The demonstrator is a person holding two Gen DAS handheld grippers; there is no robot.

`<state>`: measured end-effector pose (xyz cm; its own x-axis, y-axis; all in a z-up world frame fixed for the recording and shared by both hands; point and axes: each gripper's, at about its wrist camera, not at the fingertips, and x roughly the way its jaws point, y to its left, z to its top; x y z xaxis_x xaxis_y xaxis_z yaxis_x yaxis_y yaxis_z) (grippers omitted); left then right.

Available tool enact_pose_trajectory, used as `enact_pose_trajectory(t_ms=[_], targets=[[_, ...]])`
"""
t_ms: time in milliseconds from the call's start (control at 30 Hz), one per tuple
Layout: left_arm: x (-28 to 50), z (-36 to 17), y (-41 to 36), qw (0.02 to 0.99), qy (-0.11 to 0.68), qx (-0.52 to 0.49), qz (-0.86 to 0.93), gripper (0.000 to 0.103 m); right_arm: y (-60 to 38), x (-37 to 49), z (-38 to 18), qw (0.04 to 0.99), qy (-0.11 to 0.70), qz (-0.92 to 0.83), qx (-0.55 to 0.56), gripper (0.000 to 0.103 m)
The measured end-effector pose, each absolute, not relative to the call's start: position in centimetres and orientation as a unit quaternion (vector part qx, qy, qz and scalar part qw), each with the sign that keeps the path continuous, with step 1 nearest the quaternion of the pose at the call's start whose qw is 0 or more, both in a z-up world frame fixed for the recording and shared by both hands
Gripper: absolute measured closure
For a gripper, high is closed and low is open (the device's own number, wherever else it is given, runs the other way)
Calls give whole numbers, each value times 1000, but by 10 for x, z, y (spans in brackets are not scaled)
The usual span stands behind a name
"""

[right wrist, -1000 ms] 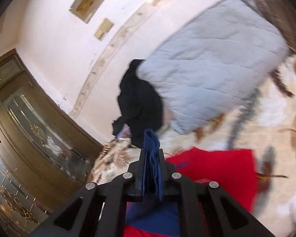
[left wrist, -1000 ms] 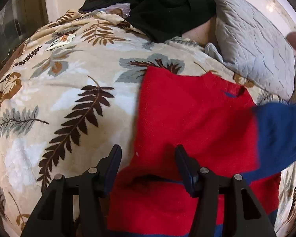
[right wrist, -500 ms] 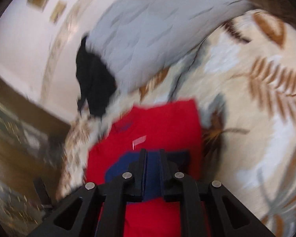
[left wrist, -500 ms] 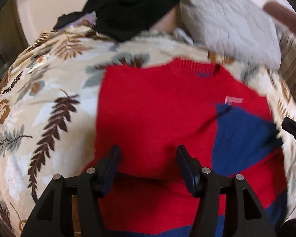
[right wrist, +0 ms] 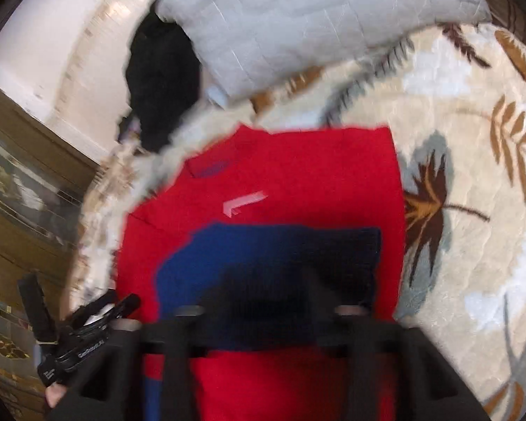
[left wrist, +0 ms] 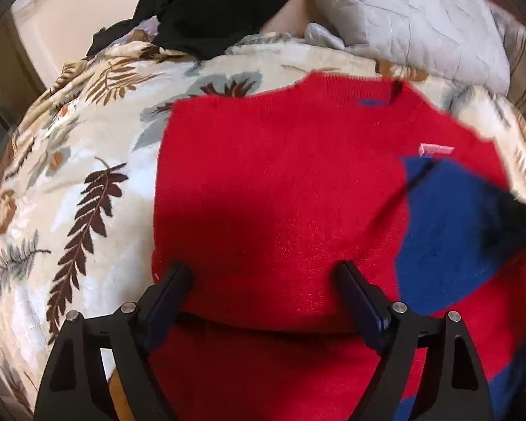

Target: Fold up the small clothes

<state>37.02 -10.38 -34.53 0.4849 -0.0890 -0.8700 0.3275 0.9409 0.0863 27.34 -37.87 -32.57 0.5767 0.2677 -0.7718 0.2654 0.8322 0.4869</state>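
Left wrist view: one red sweater (left wrist: 280, 189) lies flat on the leaf-print blanket (left wrist: 87, 161) of the bed. Its long axis runs away from the camera, with the neckline (left wrist: 378, 100) at the far end. One blue sleeve (left wrist: 449, 235) is folded across the body on the right side. One small pale label (left wrist: 435, 149) sits on the red cloth just beyond the sleeve; no writing on it is legible. The left tool (left wrist: 263, 280) hovers over the near part of the sweater with its two fingers wide apart and nothing between them. One grey quilted pillow (left wrist: 413, 17) and one black garment (left wrist: 210, 3) lie beyond the sweater.

Right wrist view: the same sweater (right wrist: 298, 175) points its neckline (right wrist: 210, 166) away and to the left. The right tool (right wrist: 270, 312) is blurred; its fingers stand apart over the blue sleeve (right wrist: 263, 252), gripping nothing. The left tool (right wrist: 87, 326) appears at lower left, carrying small white print that is too blurred to read.
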Motion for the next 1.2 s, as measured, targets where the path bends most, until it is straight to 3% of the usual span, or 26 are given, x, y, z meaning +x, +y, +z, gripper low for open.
enact_pose_trajectory(t_ms=[233, 300, 400, 567, 667, 1033, 1200], targets=[[356, -321, -100, 874, 456, 108, -130, 15, -375, 258, -303, 872, 416, 4, 256, 35], [353, -327, -98, 863, 473, 114, -134, 15, -379, 259, -313, 860, 439, -2, 259, 36], [343, -326, -88, 868, 469, 106, -126, 15, -384, 249, -321, 846, 461, -1, 266, 47], [295, -291, -65, 899, 401, 98, -143, 15, -387, 198, -276, 871, 401, 38, 282, 44], [262, -291, -46, 897, 401, 89, -161, 15, -387, 158, -267, 872, 390, 57, 290, 44], [153, -323, 32, 871, 457, 78, -162, 15, -377, 17, -309, 808, 496, 59, 314, 42], [130, -341, 52, 848, 501, 66, -162, 15, -363, -5, -342, 767, 543, 57, 337, 42]])
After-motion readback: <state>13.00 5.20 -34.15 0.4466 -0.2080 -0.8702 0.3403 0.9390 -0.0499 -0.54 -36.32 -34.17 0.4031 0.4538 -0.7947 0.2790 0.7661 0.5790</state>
